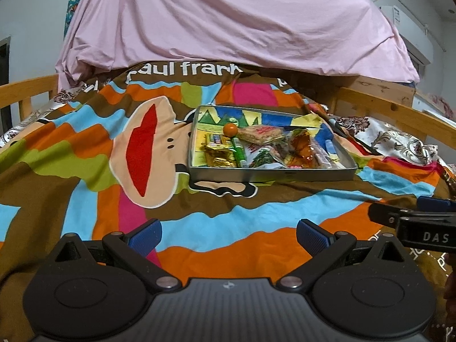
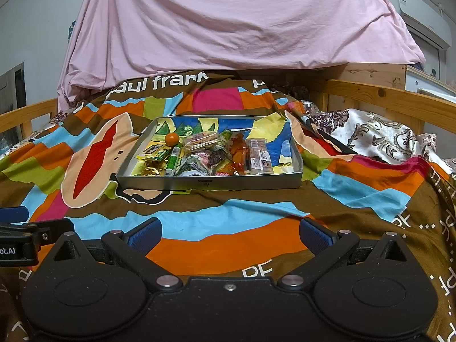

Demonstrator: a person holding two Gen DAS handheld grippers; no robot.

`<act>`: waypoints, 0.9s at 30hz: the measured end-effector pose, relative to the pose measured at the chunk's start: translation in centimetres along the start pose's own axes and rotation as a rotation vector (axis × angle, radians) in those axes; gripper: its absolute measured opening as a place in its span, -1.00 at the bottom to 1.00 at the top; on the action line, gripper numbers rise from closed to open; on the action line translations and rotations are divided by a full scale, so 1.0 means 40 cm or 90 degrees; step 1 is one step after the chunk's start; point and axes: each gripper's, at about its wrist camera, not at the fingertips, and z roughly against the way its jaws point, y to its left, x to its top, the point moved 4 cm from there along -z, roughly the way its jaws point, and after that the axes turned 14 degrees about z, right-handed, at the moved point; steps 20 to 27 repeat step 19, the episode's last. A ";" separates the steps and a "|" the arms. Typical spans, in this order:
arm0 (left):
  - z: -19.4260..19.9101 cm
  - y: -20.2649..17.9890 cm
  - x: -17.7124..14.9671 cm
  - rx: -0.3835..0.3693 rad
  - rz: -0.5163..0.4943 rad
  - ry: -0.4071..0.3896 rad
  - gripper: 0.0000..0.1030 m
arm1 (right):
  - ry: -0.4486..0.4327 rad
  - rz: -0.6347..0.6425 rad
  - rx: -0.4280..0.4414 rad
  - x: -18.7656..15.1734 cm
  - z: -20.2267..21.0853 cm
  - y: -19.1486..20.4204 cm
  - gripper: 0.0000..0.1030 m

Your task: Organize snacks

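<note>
A shallow grey metal tray (image 1: 273, 173) (image 2: 211, 183) rests on the colourful bedspread, holding several wrapped snacks. Among them are a small orange ball (image 1: 230, 129) (image 2: 171, 138), a green tube (image 1: 237, 154) (image 2: 172, 161), gold wrappers (image 1: 219, 154) (image 2: 151, 168), a crispy rice bar (image 1: 260, 134) and an orange packet (image 2: 238, 154). My left gripper (image 1: 229, 235) is open, low over the bedspread, well short of the tray. My right gripper (image 2: 229, 235) is open too, just as far back, with nothing between its fingers. Each gripper shows at the edge of the other's view.
The patterned bedspread (image 1: 85, 156) covers the bed around the tray. A pink sheet (image 1: 228, 20) hangs behind it. Wooden bed rails (image 2: 384, 99) run along both sides. A floral cloth (image 2: 379, 139) lies at the right. An air conditioner (image 2: 419, 8) is on the wall.
</note>
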 end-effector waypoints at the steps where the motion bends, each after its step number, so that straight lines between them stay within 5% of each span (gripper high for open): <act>1: 0.000 -0.003 -0.001 0.001 -0.002 0.000 0.99 | 0.000 0.000 0.000 0.000 0.000 0.001 0.99; 27: -0.007 -0.012 -0.007 0.012 -0.027 0.004 0.99 | 0.001 0.000 0.000 0.000 0.000 0.001 0.99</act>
